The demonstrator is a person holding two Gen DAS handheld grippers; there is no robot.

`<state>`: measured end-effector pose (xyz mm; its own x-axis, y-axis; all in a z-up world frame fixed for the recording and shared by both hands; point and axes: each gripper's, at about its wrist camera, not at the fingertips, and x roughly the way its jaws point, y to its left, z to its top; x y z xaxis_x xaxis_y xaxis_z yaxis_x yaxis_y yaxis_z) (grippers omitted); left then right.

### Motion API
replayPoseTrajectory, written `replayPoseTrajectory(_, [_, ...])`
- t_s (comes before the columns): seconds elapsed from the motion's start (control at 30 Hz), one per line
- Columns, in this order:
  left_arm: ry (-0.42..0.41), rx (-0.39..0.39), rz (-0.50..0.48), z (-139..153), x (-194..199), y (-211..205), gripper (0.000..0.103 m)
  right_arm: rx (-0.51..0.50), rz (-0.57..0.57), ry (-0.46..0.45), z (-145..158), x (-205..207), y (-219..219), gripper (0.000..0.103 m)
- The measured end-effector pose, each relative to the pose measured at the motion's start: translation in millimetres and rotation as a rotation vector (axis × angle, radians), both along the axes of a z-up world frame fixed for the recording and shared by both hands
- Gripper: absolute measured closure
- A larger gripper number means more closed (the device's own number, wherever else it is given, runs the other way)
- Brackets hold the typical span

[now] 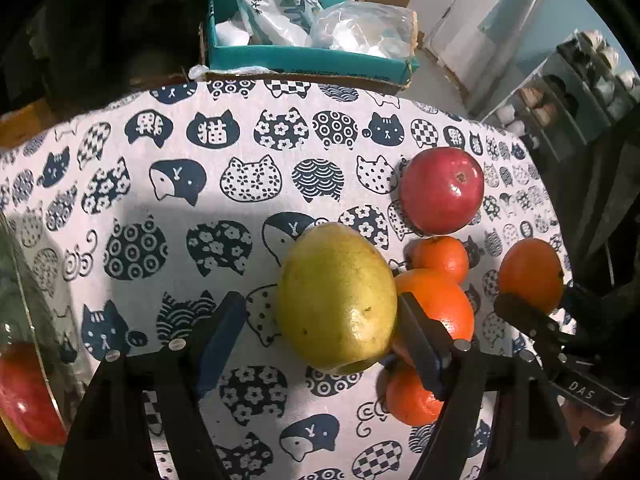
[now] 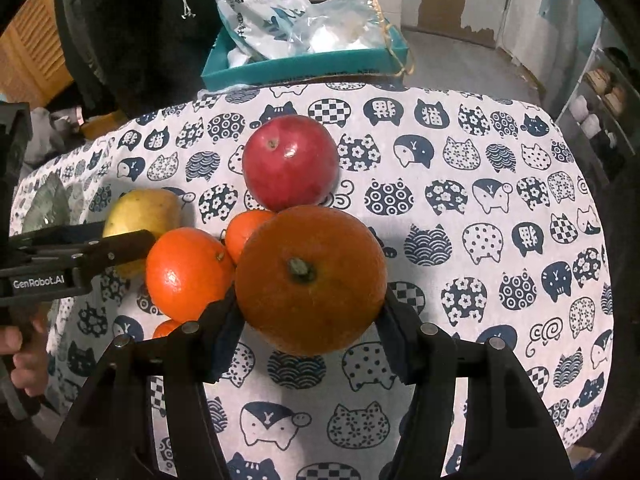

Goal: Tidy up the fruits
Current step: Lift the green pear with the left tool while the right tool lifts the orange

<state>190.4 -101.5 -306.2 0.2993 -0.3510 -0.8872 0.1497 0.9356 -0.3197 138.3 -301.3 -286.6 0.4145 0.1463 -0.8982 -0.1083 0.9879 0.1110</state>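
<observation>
My left gripper (image 1: 320, 328) is open around a yellow-green pear (image 1: 338, 298); its right finger touches the pear and its left finger stands clear. Orange citrus fruits (image 1: 440, 308) and a red apple (image 1: 442, 190) lie to the pear's right on the cat-print cloth. My right gripper (image 2: 310, 320) is shut on a large orange (image 2: 310, 278), stem facing the camera. The apple (image 2: 290, 162) sits just behind it, with smaller oranges (image 2: 186, 272) and the pear (image 2: 140, 216) to the left. The left gripper (image 2: 120, 248) shows there at the pear.
A glass bowl (image 1: 24, 360) holding a red fruit sits at the left edge. A teal box (image 1: 304, 60) with plastic bags stands beyond the table's far edge. Shelves (image 1: 580, 92) stand at the right. The cloth (image 2: 480, 240) is bare to the right.
</observation>
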Motion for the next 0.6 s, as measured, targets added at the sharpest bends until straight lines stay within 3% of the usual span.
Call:
replayPoseTrajectory(0.07, [0.007,-0.043,-0.011,-0.1,-0.1,0.4,0.039,0.001,-0.002,-0.001,0.1,0.3,-0.8,0.042])
replayPoseTrajectory(0.37, [-0.079,0.092,-0.034,12.6,-12.4,-8.0,0.040,-0.011,0.006,-0.017,6.2,-1.6,2.6,0.042])
replayPoseTrajectory(0.6, [-0.138,0.132,-0.039,31.2,-26.5,-4.3,0.040,-0.024,0.020,-0.056,21.5,-6.1,11.4,0.043])
